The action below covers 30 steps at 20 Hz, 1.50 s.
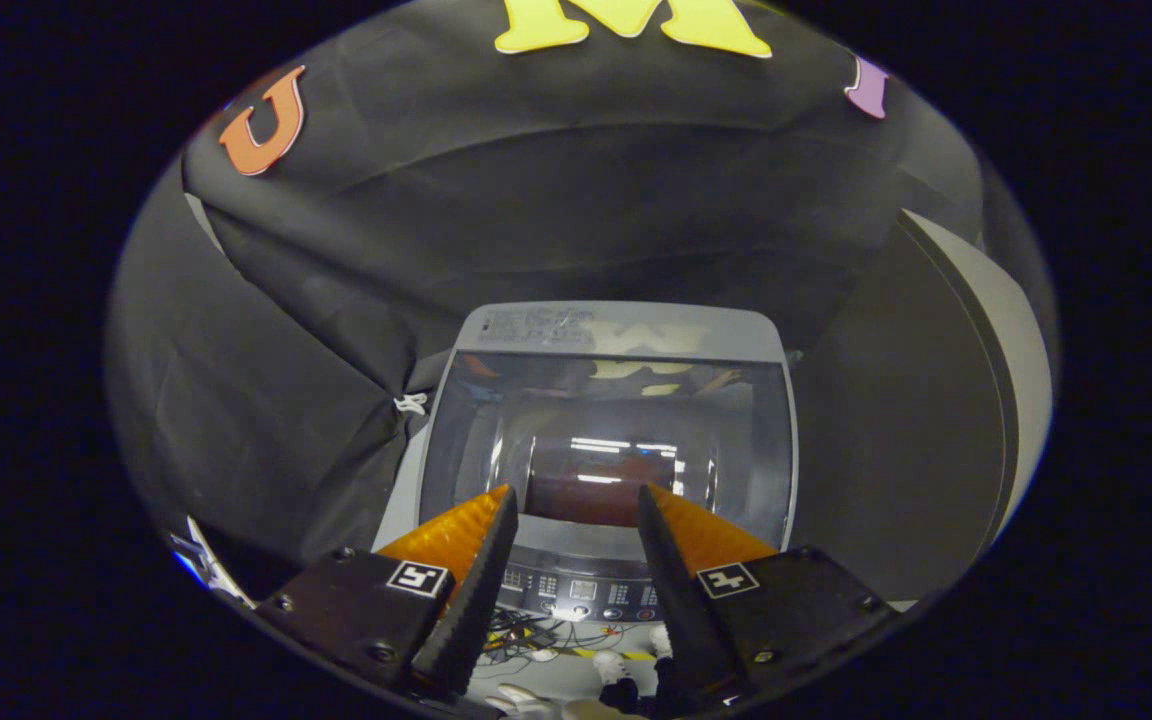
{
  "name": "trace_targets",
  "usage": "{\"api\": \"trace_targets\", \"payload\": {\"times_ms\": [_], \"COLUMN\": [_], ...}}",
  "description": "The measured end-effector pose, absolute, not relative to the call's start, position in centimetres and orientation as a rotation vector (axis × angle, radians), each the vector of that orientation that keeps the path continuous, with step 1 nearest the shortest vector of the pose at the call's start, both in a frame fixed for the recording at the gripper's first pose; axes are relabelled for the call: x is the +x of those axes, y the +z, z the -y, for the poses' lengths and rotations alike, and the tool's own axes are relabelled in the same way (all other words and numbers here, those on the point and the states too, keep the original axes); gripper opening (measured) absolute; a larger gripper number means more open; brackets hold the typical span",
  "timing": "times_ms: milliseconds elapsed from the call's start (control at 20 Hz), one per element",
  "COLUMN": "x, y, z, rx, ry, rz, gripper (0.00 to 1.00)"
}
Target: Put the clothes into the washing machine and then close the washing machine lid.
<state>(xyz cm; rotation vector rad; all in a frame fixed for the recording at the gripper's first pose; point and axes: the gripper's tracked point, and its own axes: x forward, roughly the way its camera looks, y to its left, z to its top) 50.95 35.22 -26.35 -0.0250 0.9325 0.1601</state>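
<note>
A: Where the hand-held gripper (pixel 576 500) hangs in the gripper view, what room is around it?

B: Its fingers stand apart with nothing between them, and they are above the front of the washing machine (pixel 608 440). Black cloth wall closes in behind the machine and on its left; a grey panel (pixel 1021 370) stands off to the right. Below the fingers, cables (pixel 526 630) lie on the floor.

A: And the machine itself?

B: A top-loader with a grey body. Its lid (pixel 616 440) lies flat and shut, a dark glass pane in a grey frame, throwing back ceiling lights. Through the glass something dark reddish shows in the drum, too dim to name. The control panel (pixel 581 592) with small buttons runs along the front edge, seen in the gap between the fingers.
</note>
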Motion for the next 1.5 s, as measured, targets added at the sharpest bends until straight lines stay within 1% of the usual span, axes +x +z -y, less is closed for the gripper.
{"api": "trace_targets", "payload": {"times_ms": [150, 350, 550, 800, 1050, 1200, 1500], "x": [50.0, 47.8, 44.5, 38.3, 32.8, 29.3, 23.4], "y": [-25.1, -20.7, -13.4, -2.5, 4.7, 6.7, 8.8], "z": [-34.7, -32.9, -30.7, -25.7, -17.5, -12.6, -5.1], "rx": [-0.038, -0.044, -0.066, -0.045, -0.017, -0.03, -0.04], "ry": [0.163, 0.168, 0.181, 0.172, 0.092, 0.049, 0.019], "rz": [-0.899, -0.792, -0.599, -0.339, -0.141, -0.062, 0.034], "gripper": [0.77, 0.76, 0.76, 0.76, 0.76, 0.79, 0.79]}}
